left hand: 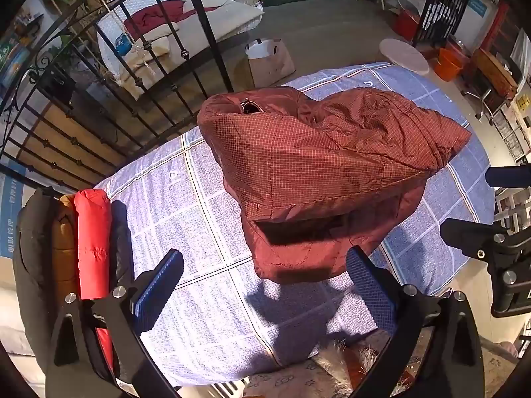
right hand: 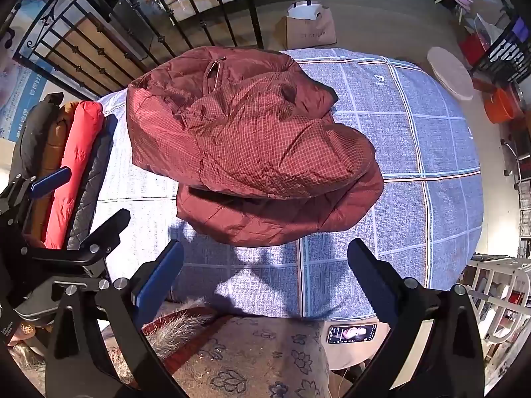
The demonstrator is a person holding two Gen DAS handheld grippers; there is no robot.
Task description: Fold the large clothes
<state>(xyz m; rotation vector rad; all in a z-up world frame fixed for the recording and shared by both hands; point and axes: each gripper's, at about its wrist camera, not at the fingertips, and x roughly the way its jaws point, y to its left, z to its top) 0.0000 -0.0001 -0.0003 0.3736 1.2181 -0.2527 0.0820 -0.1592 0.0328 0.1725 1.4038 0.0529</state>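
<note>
Both our grippers, left (left hand: pixel 264 285) and right (right hand: pixel 265 275), gape empty near the jacket (left hand: pixel 318 172); puffy, slippery, we'd pinch its hem

Cluttered home room: bed (left hand: pixel 212 16), buckets (left hand: pixel 448 63)

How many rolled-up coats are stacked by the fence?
4, side by side at the bed's left edge: black puffy roll, tan roll, bright red roll, dark quilted roll. More may be hidden.

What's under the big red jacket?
The red jacket lies folded on a blue checked sheet, which shows all around it. Whatever is directly beneath the jacket is covered, so I cannot tell if anything else is there.
</note>
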